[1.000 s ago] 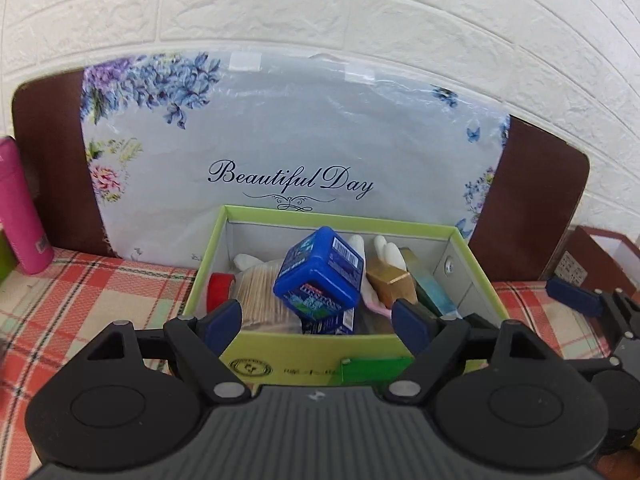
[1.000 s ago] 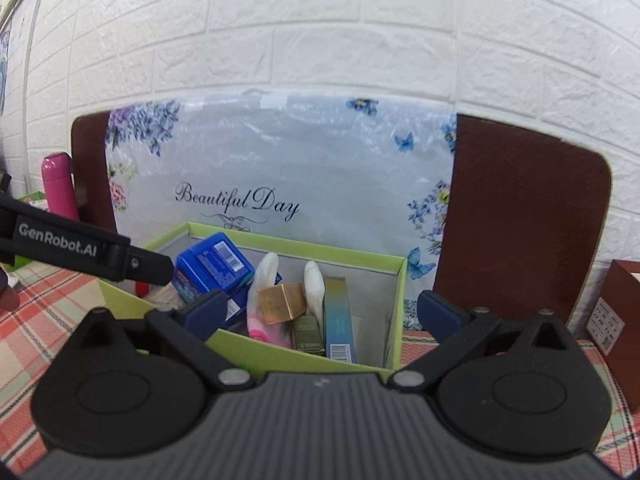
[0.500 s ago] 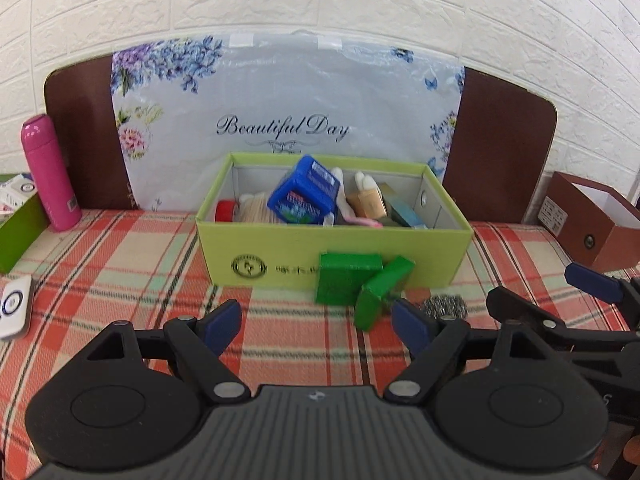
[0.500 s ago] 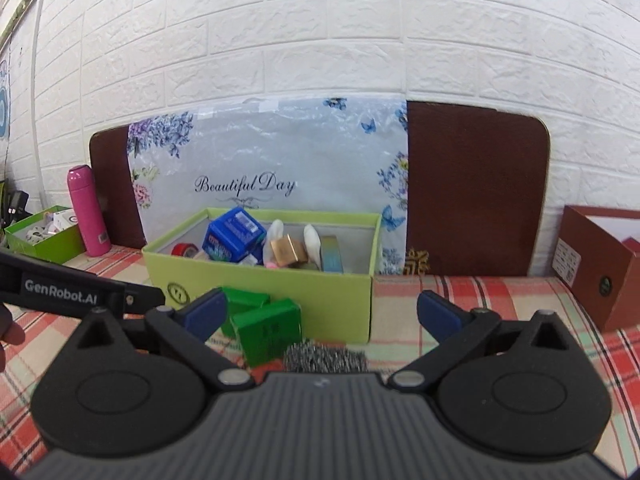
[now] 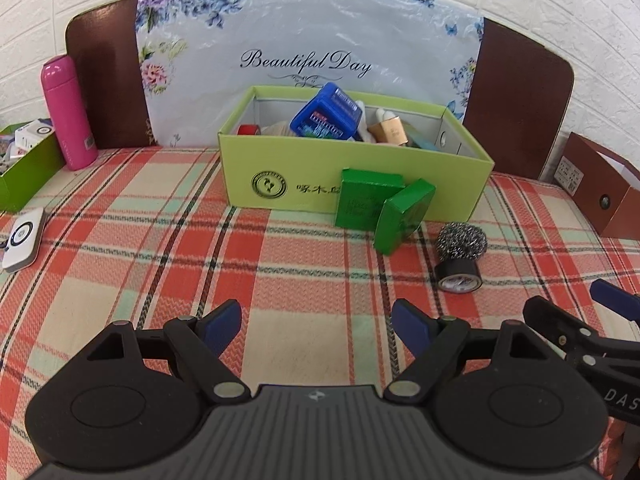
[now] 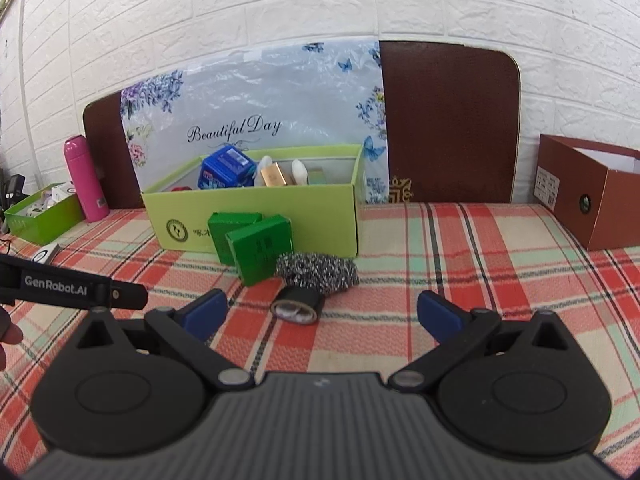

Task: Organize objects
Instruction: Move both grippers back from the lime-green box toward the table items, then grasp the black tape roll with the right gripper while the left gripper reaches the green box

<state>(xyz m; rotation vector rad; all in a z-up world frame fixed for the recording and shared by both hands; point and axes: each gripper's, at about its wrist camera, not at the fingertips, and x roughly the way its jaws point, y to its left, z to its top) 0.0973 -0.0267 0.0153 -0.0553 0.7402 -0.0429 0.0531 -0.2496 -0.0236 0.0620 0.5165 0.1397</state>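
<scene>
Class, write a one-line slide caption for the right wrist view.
Open right gripper hovers over plaid cloth, facing tape roll, steel scourer, two green boxes and filled lime box.

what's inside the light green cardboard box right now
The light green cardboard box holds a tilted blue plastic container on top, a gold rectangular box, white bottle tips and something red. Whatever lies lower is hidden by the front wall.

Ahead of my left fingers, the green packs (image 5: 370,200) hide part of the box's (image 5: 280,176) print (unreadable); contents behind its front wall stay hidden.
</scene>
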